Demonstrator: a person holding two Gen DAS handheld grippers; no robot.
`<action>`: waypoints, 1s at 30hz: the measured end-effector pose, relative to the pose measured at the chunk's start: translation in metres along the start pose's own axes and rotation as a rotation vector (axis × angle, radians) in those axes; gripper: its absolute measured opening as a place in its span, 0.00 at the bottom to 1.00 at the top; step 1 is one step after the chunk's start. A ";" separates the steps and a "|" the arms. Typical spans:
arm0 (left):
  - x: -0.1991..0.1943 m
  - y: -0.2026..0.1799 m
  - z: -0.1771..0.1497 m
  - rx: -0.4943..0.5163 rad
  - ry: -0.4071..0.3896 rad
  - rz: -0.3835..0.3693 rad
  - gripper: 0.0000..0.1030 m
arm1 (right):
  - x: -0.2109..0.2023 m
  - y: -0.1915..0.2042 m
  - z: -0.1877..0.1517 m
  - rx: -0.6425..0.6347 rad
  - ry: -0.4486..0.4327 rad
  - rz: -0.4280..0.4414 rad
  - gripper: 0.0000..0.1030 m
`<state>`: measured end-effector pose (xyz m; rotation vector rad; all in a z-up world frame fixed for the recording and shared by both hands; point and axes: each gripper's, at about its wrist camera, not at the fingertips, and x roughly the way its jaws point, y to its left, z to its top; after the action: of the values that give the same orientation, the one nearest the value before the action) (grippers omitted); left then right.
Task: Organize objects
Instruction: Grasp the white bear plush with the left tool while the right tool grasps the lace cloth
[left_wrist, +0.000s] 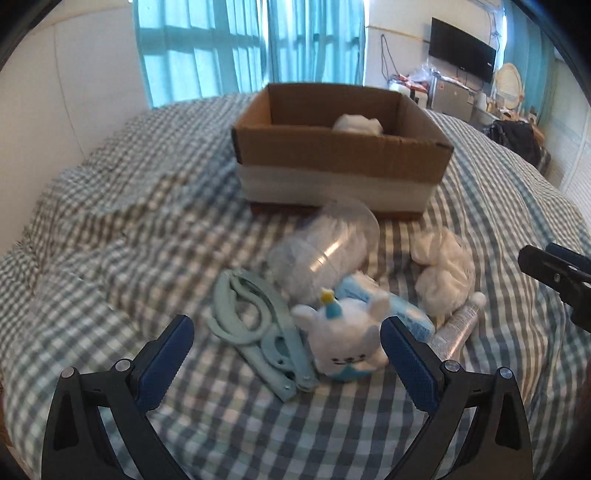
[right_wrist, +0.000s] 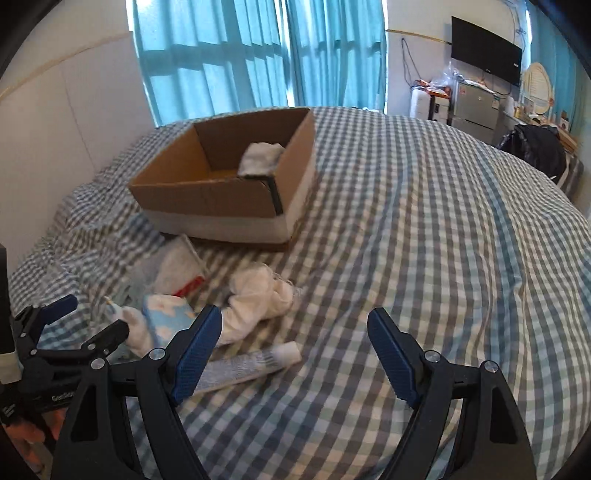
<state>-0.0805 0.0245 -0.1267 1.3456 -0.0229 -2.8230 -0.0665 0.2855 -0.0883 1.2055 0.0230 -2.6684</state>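
Note:
A cardboard box (left_wrist: 343, 151) stands on the checked bed with a white cloth (left_wrist: 358, 123) inside; it also shows in the right wrist view (right_wrist: 207, 195). In front of it lie a clear plastic cup (left_wrist: 325, 247), a pale blue folding hanger (left_wrist: 255, 325), a white plush toy (left_wrist: 347, 339), a blue packet (left_wrist: 410, 314), a crumpled white cloth (left_wrist: 443, 269) and a tube (left_wrist: 458, 328). My left gripper (left_wrist: 286, 343) is open, its fingers either side of the hanger and plush. My right gripper (right_wrist: 293, 339) is open and empty, just above the tube (right_wrist: 251, 363) and the white cloth (right_wrist: 258, 295).
The bed's checked blanket (right_wrist: 424, 240) spreads wide to the right. A white wall runs along the left. Curtains, a TV (right_wrist: 484, 48), a small fridge and a dark bag stand at the far side of the room.

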 end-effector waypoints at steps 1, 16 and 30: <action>0.001 -0.002 0.000 0.002 0.005 -0.017 1.00 | 0.001 -0.001 0.000 0.005 0.003 0.001 0.79; 0.031 -0.030 -0.003 0.121 0.056 -0.118 0.50 | 0.036 0.010 0.003 -0.026 0.068 0.013 0.79; 0.006 -0.001 0.015 0.067 0.025 -0.125 0.50 | 0.091 0.041 0.000 -0.079 0.191 0.024 0.21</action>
<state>-0.0957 0.0259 -0.1223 1.4454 -0.0346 -2.9317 -0.1165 0.2289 -0.1532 1.4206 0.1412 -2.4969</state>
